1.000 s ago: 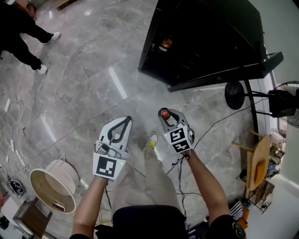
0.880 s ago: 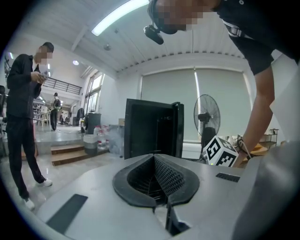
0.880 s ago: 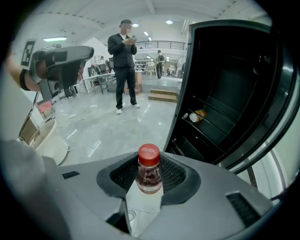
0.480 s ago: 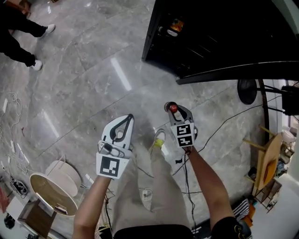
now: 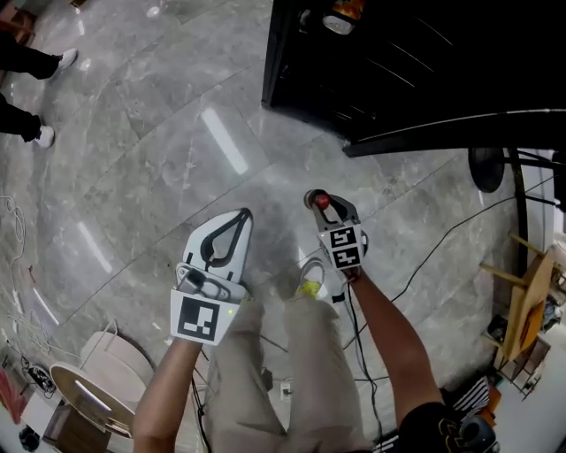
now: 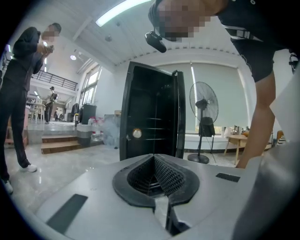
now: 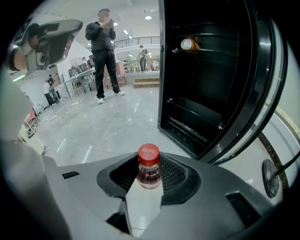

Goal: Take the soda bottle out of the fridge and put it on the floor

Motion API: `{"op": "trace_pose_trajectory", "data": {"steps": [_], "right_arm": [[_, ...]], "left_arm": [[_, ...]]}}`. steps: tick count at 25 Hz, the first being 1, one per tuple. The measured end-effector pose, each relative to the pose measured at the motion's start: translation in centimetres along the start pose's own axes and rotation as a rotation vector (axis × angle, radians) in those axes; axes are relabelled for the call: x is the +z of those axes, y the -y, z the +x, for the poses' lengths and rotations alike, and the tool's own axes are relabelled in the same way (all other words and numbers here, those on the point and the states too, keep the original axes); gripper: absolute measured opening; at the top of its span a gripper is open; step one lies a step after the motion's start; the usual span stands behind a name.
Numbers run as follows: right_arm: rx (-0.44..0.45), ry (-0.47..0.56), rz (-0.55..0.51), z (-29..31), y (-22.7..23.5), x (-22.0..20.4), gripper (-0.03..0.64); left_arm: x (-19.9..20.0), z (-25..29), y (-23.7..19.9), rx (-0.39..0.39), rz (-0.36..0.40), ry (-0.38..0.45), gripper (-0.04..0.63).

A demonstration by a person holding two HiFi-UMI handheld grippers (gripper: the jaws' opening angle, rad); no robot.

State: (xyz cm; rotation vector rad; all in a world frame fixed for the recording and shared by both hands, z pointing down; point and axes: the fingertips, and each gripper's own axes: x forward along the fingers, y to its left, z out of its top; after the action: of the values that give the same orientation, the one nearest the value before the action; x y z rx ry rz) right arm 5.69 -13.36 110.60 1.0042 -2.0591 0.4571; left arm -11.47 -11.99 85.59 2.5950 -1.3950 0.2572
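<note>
The right gripper (image 5: 320,200), clamped on the red-capped clear plastic soda bottle (image 7: 149,163), has come lower toward the grey marble floor (image 5: 159,159), away from the black fridge (image 5: 380,80). The left gripper (image 5: 240,216) is closed and empty. Only the putting down remains.

Lit brightly from overhead; long glare streaks across polished floor (image 5: 221,142), matching ceiling strip (image 6: 124,10). Near black inside fridge (image 5: 416,62). Strong fisheye bending and dark corners in both gripper views.

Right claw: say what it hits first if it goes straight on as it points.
Most likely the grey floor, short of the open fridge: the right claw, holding the bottle, points downward. Depth is unclear.
</note>
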Motion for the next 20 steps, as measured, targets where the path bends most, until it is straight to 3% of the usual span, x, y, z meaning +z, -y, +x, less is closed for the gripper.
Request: {"op": "trace_pose_trajectory", "data": {"steps": [10,20], "right_arm": [[-0.009,-0.031,0.034,12.9,0.3,-8.2,0.127],[-0.045,-0.046,0.034,16.8,0.0,-10.8,0.127]], "left_arm": [[-11.1,4.2,-2.4,-0.023,-0.021,-0.006,0.015],[-14.3,5.1,-3.2,-0.042,-0.039,-0.027,0.015]]}}
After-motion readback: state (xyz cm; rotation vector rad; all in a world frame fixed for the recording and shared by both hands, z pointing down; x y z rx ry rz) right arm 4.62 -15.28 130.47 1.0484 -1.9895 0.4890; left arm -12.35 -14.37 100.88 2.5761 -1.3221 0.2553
